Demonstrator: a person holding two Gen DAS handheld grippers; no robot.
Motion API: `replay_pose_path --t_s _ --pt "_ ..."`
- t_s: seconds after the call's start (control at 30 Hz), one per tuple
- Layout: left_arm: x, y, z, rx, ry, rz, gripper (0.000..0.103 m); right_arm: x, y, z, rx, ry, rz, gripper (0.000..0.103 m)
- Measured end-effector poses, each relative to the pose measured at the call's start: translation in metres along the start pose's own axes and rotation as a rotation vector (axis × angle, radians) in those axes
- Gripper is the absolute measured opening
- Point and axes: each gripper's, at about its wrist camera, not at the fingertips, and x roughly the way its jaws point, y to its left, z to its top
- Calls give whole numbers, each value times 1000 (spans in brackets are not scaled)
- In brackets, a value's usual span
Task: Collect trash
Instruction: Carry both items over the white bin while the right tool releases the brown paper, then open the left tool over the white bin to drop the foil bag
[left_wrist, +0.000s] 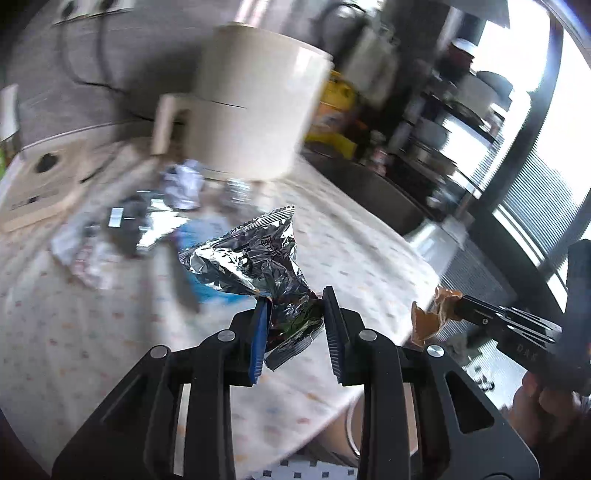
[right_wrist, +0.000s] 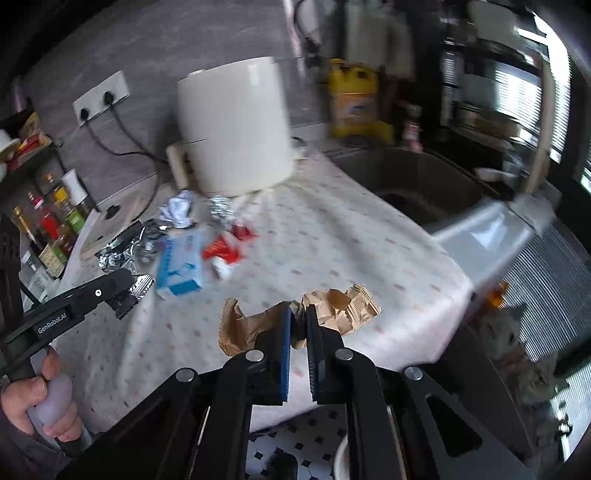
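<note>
Right gripper (right_wrist: 298, 325) is clamped tight on a crumpled brown paper wrapper (right_wrist: 332, 310), held above the near edge of the dotted tablecloth (right_wrist: 332, 236). Left gripper (left_wrist: 295, 314), lettered "GenRobot.AI", pinches a silver foil packet (left_wrist: 255, 258) the same way, jaws narrow. Further back, a blue carton (right_wrist: 181, 266), red wrapper (right_wrist: 225, 247) and crumpled scraps lie before the white appliance (right_wrist: 232, 129). Yellow jug (right_wrist: 354, 99) beyond, label unreadable.

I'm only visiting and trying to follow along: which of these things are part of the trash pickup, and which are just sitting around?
Part of the job:
- silver foil wrapper, held by the left gripper
- brown paper wrapper, held by the right gripper
- blue packet, red wrapper and crumpled paper, on the tablecloth

Just lying about:
- white appliance
- yellow jug
- wooden board
- sink
</note>
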Motion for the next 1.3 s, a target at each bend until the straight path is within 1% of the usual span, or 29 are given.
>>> replay_pose_path --t_s 0.3,0.43,0.47,0.53,0.6,0.63,0.67,0.7,0.77,0.9,1.17,1.3 --pt "27 -84 -18 103 75 -112 28 -40 -73 -40 114 13 -86 9" --pt "37 -111 -26 139 105 -150 28 -52 -95 -57 150 30 -113 10" --pt "40 -117 -28 147 112 -158 28 -55 -100 -62 163 35 -111 13" --pt "44 -129 -32 166 126 -174 28 -60 -109 -69 189 36 -107 17" --pt "50 -140 -36 181 143 -188 28 -65 -118 -76 213 41 -107 24" --pt "52 -144 -39 187 151 -194 28 -69 -123 -82 225 43 -108 36" --pt "55 -150 -43 198 164 -201 28 -73 -127 -86 233 40 -115 55" --pt "58 -154 -45 206 175 -208 28 -77 -129 -90 238 33 -122 60" --pt "62 -162 -52 222 195 -221 28 -84 -137 -101 255 37 -141 61" --pt "75 -181 -69 261 248 -250 28 -96 -159 -122 336 52 -185 62" --pt "92 -225 -97 325 325 -320 29 -127 -192 -156 427 54 -276 69" --pt "100 -248 -113 358 359 -345 29 -145 -208 -173 465 53 -322 72"
